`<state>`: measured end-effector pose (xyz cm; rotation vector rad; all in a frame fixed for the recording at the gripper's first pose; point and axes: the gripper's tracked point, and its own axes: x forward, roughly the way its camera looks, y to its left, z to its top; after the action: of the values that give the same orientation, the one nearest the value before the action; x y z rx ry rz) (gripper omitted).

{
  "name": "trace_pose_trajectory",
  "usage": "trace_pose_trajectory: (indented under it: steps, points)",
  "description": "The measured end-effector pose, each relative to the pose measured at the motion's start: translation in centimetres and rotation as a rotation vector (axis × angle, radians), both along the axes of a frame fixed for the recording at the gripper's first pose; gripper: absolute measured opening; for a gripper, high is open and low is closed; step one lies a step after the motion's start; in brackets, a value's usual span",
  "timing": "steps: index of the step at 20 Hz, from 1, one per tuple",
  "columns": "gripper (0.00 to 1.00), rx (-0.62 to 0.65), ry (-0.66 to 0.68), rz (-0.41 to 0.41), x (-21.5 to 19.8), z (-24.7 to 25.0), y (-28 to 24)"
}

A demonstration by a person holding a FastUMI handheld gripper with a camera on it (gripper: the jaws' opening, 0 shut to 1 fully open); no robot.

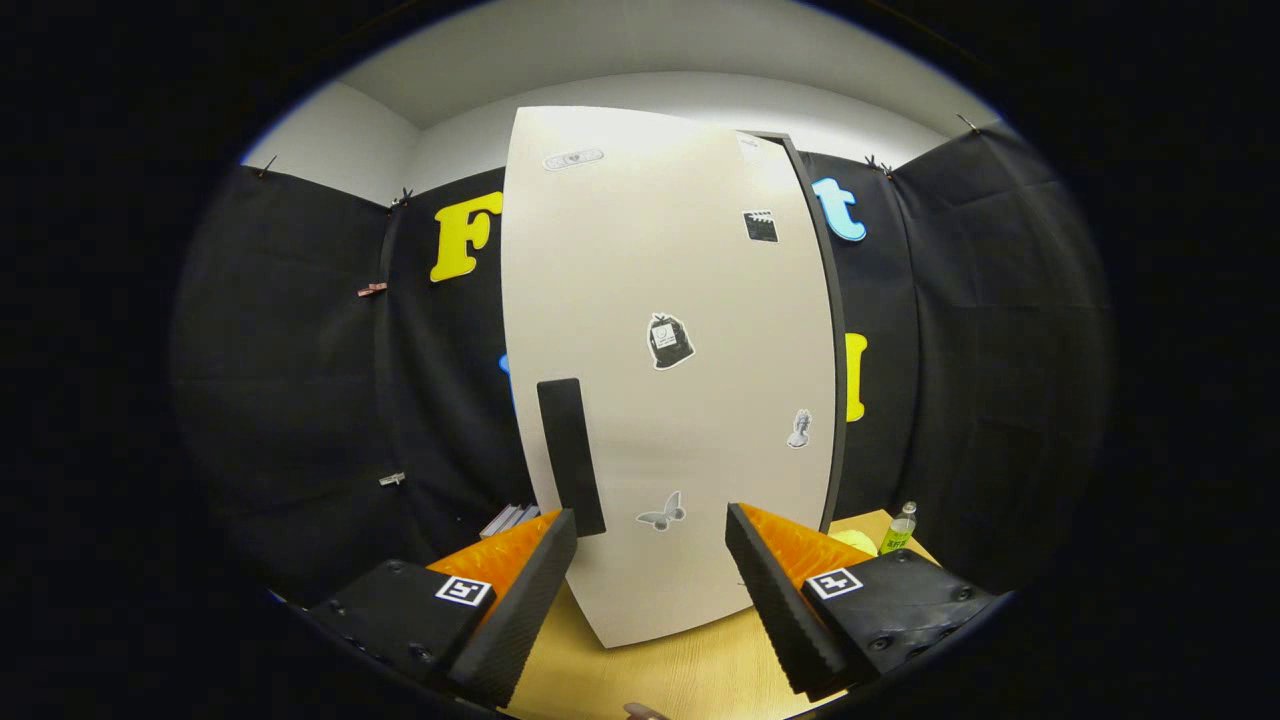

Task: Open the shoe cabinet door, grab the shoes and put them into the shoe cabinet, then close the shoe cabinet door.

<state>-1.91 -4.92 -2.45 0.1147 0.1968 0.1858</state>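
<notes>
White stickered shoe cabinet door (670, 380) stands shut, upright.

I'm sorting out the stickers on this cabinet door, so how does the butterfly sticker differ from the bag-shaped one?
The butterfly sticker is pale and sits low on the cabinet door, just ahead of the open gripper. The bag-shaped sticker is mostly dark, looks larger, and sits higher, mid-door. Both lie flat, right of the black handle.

The cabinet door (665, 380) stands close ahead of the spread fingers (770, 590).
</notes>
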Motion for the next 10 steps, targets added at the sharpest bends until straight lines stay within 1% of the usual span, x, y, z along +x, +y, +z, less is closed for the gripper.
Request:
trace_pose_trajectory:
  steps: [10]
  points:
    - [0.98,-0.003,-0.006,-0.017,0.01,0.11,-0.69]
